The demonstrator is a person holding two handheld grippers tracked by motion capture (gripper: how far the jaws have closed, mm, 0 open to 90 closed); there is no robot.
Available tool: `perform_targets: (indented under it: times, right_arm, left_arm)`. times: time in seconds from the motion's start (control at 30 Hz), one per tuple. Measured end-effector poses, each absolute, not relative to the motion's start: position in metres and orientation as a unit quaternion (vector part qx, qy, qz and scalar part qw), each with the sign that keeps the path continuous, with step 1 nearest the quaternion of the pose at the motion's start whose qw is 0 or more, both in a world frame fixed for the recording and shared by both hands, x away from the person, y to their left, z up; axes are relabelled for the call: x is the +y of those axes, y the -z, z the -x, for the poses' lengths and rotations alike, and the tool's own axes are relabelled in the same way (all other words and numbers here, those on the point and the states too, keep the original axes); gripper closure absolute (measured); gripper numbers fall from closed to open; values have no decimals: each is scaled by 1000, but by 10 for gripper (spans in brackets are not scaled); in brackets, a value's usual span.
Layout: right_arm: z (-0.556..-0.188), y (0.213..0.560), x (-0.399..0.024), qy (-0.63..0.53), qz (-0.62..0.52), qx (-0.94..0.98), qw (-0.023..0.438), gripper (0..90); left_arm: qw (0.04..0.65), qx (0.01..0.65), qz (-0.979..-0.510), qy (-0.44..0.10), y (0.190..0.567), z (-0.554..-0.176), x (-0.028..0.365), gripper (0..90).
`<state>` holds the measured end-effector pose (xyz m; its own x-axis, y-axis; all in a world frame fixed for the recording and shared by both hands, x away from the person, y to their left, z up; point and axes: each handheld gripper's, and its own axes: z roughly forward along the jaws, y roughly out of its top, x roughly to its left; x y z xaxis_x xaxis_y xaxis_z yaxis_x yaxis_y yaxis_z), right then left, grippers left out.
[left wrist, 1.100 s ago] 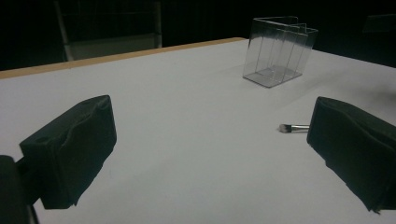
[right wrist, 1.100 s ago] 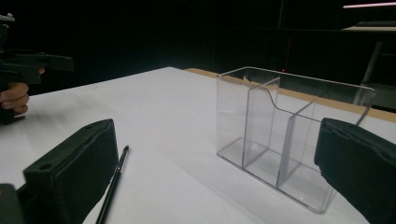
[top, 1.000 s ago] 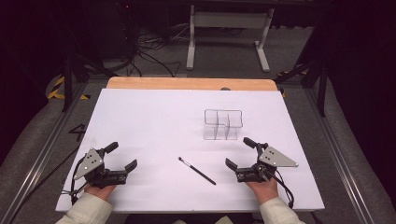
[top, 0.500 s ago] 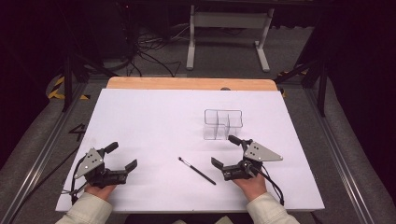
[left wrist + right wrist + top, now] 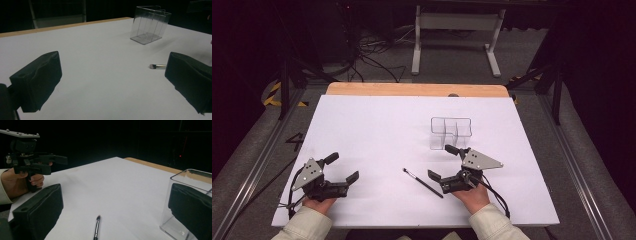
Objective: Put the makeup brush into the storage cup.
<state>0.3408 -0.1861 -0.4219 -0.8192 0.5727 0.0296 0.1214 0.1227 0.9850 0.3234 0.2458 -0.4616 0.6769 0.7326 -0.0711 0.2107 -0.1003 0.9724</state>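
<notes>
- White table [image 5: 377, 130]: unchanged, with a wooden strip along its far edge.
- Clear holder [image 5: 451, 132]: stands upright right of centre, where it stood before, just beyond the right gripper.
- Right gripper [image 5: 443, 162]: jaws spread wide; it has slid left since a second ago and now sits with the brush's handle end just at its lower jaw.
- Left gripper [image 5: 343, 167]: jaws spread, unmoved near the front left corner.
- Brush [image 5: 422, 182]: lies flat, same place, bristles pointing away from the right gripper.
</notes>
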Motion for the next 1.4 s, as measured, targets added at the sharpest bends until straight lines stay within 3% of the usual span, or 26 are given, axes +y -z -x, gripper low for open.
perform_targets:
  times: [1.4]
  right_arm:
    - [-379, 384, -129, -338, -268, 896, 105, 80]
  left_arm:
    - [569, 333, -721, -212, 463, -326, 243, 8]
